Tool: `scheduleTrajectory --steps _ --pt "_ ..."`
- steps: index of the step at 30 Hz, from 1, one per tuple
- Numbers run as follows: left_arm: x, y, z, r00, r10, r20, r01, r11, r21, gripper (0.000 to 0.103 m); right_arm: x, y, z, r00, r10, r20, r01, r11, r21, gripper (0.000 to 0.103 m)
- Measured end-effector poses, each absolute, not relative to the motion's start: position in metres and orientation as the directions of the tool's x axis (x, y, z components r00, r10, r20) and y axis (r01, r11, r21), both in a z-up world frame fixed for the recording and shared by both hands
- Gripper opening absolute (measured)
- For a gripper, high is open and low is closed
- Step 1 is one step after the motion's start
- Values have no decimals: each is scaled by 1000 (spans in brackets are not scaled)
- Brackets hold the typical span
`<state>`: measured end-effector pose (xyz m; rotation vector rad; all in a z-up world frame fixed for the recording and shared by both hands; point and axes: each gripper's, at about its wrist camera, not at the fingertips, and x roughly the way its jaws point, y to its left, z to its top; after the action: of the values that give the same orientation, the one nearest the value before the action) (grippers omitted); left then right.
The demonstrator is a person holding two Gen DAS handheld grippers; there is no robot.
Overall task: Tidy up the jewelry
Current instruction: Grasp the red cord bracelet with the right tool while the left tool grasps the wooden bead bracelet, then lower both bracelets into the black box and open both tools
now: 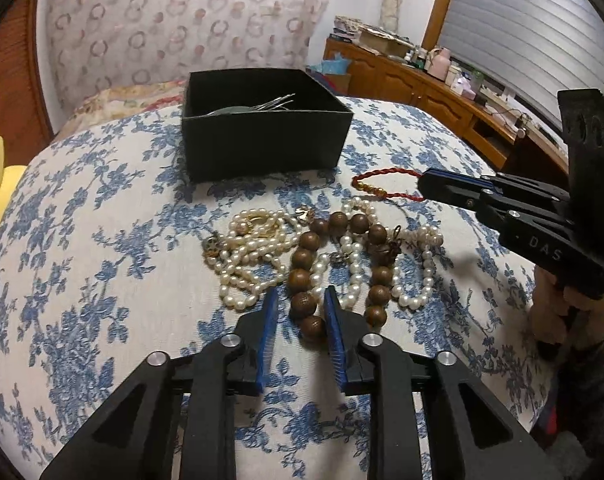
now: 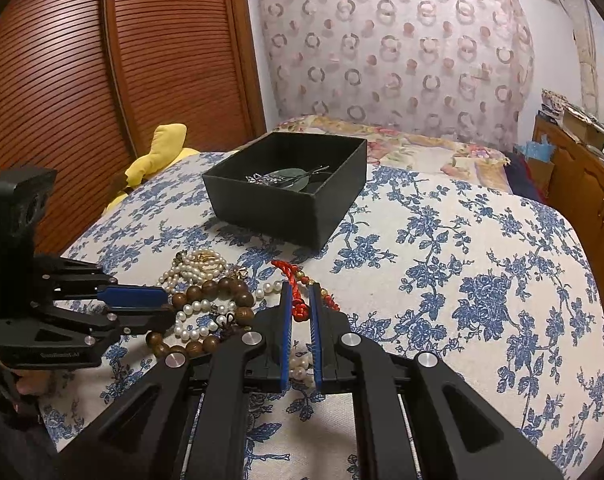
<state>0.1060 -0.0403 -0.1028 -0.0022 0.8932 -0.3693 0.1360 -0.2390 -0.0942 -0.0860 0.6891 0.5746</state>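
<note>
A black open box (image 1: 262,142) (image 2: 298,196) stands on the floral bedspread and holds silver hairpins (image 2: 280,178). In front of it lies a heap of white pearl strands (image 1: 246,264) (image 2: 194,270), a brown wooden bead bracelet (image 1: 302,276) (image 2: 206,300) and a red cord bracelet (image 1: 386,186) (image 2: 300,296). My left gripper (image 1: 302,300) (image 2: 162,304) is open, its fingers on either side of the wooden beads. My right gripper (image 2: 300,294) (image 1: 424,186) is narrowly open around the red cord, not visibly clamped on it.
The bedspread (image 2: 462,280) is soft and domed, falling away at its edges. A yellow pillow (image 2: 162,152) lies at the far left by a wooden slatted wardrobe (image 2: 102,80). A wooden dresser (image 1: 430,88) with clutter stands to the right.
</note>
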Motion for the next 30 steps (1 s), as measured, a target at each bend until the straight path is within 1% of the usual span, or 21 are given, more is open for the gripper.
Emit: scheduleTrajectory --steps 6,11,12,13,15,19,30 --pt "107 -41 -104 568 -286 -772 306 944 -125 19 136 -239 -94 623 473 -623 -529 842 111 10" --pt "110 -50 -104 573 -257 -778 319 945 -77 19 136 -239 -95 622 471 -625 -528 842 110 10" --pt "110 -53 -104 576 -252 -778 322 944 -68 18 136 -239 -95 623 472 -624 -528 842 110 10" --pt "110 -54 -104 578 -248 -777 324 944 -61 12 136 -239 -95 622 473 -624 -529 842 111 10" --pt "109 -55 -103 577 -261 -774 334 940 -68 12 136 -238 -95 622 472 -625 -528 842 110 10" --pt "103 -57 -92 600 -285 -748 350 934 -75 12 136 -239 -96 619 472 -628 -530 841 109 10" --pt "88 -61 -36 674 -348 -651 391 917 -86 12 141 -238 -101 603 473 -643 -531 839 119 10"
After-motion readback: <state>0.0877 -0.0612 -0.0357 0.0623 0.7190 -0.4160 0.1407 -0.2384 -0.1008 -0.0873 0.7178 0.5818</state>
